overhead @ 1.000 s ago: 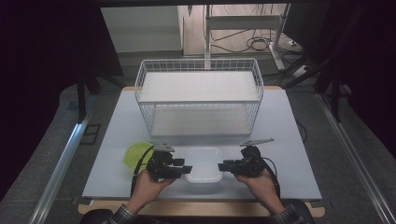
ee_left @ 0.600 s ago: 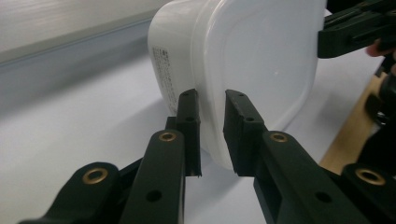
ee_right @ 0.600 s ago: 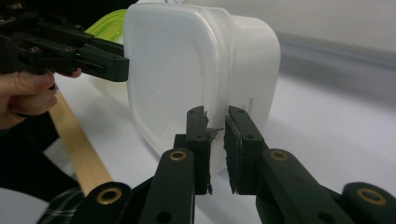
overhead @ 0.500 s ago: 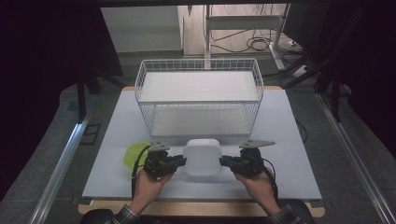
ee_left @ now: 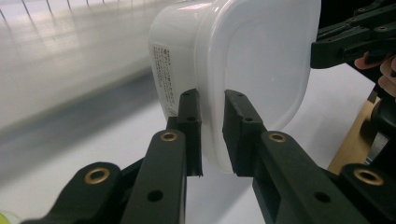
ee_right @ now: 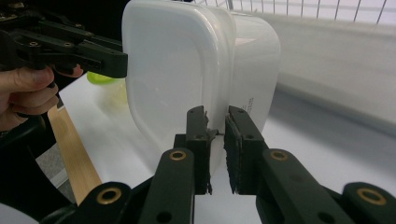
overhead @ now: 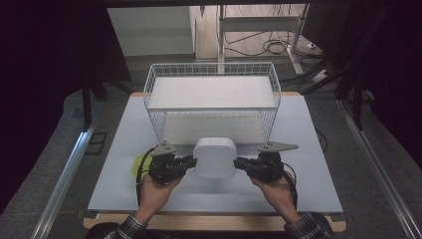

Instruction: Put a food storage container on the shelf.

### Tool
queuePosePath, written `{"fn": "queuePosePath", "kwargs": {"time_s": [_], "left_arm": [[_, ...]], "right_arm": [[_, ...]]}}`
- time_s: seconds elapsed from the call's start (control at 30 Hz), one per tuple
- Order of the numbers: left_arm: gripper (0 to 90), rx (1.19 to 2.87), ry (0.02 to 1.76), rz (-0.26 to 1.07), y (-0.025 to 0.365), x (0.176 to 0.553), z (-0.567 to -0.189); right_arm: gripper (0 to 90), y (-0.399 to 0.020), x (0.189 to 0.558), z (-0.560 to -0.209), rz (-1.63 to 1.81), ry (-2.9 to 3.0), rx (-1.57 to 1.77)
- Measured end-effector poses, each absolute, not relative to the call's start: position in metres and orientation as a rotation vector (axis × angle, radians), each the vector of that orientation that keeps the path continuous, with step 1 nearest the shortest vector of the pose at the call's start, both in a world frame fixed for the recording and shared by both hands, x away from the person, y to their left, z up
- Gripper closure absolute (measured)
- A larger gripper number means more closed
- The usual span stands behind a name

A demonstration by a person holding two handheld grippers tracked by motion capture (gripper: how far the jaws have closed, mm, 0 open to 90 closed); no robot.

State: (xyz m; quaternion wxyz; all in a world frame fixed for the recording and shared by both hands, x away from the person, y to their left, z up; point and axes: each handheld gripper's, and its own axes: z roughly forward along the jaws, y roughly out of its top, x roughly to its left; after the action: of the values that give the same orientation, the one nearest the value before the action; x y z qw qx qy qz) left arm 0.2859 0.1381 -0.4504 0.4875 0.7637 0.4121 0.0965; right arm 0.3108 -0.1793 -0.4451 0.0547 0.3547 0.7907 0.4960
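Observation:
A white plastic container point(overhead: 214, 157) with its lid on is held off the table, tilted up on edge, between my two grippers. My left gripper point(overhead: 191, 162) is shut on the container's left rim point(ee_left: 212, 116). On the opposite side my right gripper point(overhead: 238, 162) is shut on the right rim point(ee_right: 215, 126). In the left gripper view the container point(ee_left: 243, 60) shows a printed label on its side and the other gripper's jaws at its far edge. The right gripper view shows the container point(ee_right: 187, 70) with the left gripper clamped at its far side.
A white wire basket point(overhead: 211, 102) stands just behind the container on the pale table point(overhead: 308, 149). A yellow-green object point(overhead: 133, 166) lies on the table beside my left hand. The table's wooden front edge point(overhead: 214, 221) runs below my forearms.
Both grippers have lifted the container off the table and tipped it up, carrying it toward the wire basket.

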Motion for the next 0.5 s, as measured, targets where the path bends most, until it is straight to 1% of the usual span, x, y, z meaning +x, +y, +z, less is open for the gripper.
{"fn": "queuePosePath", "kwargs": {"time_s": [0.5], "left_arm": [[78.3, 1.829, 0.960, 0.316, 0.146, 0.294, -0.410]], "right_arm": [[80.2, -0.173, 0.325, -0.409, 1.553, 2.362, 1.001]]}}
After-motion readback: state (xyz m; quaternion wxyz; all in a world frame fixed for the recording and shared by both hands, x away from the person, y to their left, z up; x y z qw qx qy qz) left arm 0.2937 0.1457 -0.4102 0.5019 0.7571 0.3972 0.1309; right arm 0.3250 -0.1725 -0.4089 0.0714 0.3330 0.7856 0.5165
